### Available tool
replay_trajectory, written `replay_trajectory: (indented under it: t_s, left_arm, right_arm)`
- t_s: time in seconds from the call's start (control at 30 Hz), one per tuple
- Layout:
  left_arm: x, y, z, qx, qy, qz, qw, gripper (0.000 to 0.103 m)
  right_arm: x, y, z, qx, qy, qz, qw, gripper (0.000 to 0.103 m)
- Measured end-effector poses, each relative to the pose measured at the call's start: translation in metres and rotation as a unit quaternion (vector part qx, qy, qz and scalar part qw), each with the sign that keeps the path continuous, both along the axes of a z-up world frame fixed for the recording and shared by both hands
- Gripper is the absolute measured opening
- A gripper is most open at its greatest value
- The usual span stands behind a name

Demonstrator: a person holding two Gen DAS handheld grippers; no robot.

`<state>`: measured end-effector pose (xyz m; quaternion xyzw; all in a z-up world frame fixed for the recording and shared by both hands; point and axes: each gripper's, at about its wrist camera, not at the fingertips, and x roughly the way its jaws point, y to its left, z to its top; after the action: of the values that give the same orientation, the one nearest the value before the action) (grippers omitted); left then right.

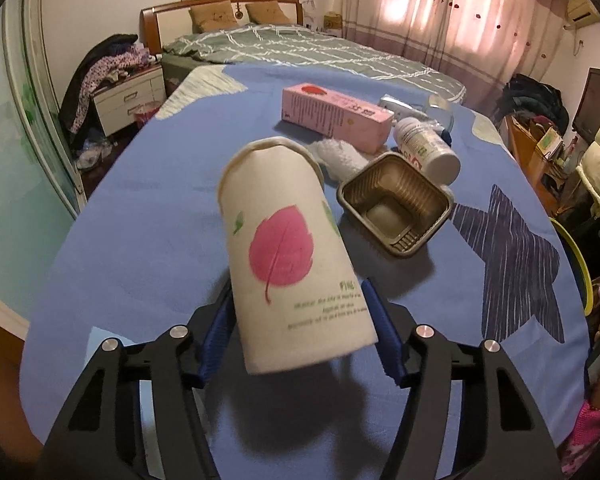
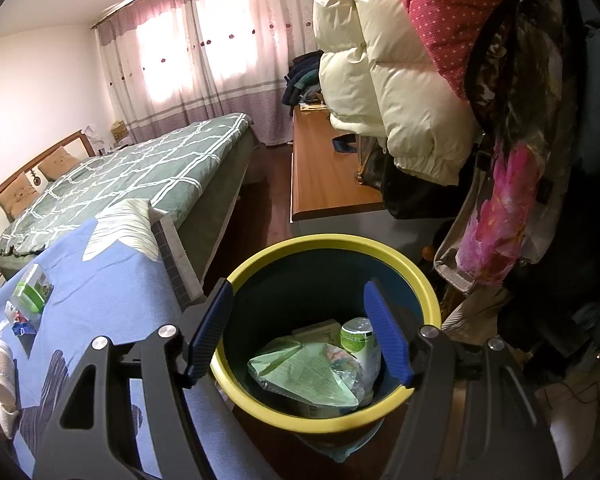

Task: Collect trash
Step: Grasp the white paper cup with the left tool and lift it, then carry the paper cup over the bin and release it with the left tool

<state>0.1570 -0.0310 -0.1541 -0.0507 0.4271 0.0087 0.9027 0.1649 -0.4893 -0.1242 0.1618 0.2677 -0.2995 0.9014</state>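
Your left gripper (image 1: 300, 332) pinches the base end of a paper cup (image 1: 288, 248), one blue pad on each side of it. The cup is white with a pink leaf print, tilted so its open rim points away from you and over the blue cloth (image 1: 140, 216).

Just beyond the cup's rim lies a white crumpled wad (image 1: 340, 158). To the right of the cup sits an empty foil tray (image 1: 396, 204), its mouth up. A white bottle (image 1: 428, 148) lies on its side behind the tray, touching its far rim. A pink box (image 1: 336, 114) lies flat farther back, beside the bottle's top end. All of these rest on the cloth, apart from the cup you hold.

Your right gripper (image 2: 300, 332) hangs over the bin (image 2: 420, 280), its jaws spread with nothing between the pads. The bin has a yellow rim and a dark inside, and stands on the floor just beside the cloth's edge. Inside it you can see a green wrapper (image 2: 304, 376), a white can with green print (image 2: 360, 340) and a pale box (image 2: 316, 330) behind them.
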Motion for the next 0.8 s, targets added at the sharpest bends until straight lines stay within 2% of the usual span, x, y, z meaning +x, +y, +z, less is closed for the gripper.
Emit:
replay_trajectory:
  t_s: [0.43, 0.8]
  left_arm:
    - [-0.006, -0.002, 0.015, 0.021, -0.028, 0.000, 0.9994, 0.059]
    - [-0.012, -0.006, 0.037, 0.019, -0.059, -0.011, 0.9980, 0.055]
  right_arm:
    - [0.001, 0.000, 0.000, 0.000, -0.001, 0.002, 1.000, 0.065]
    - [0.002, 0.002, 0.000, -0.001, -0.003, 0.003, 1.000, 0.065]
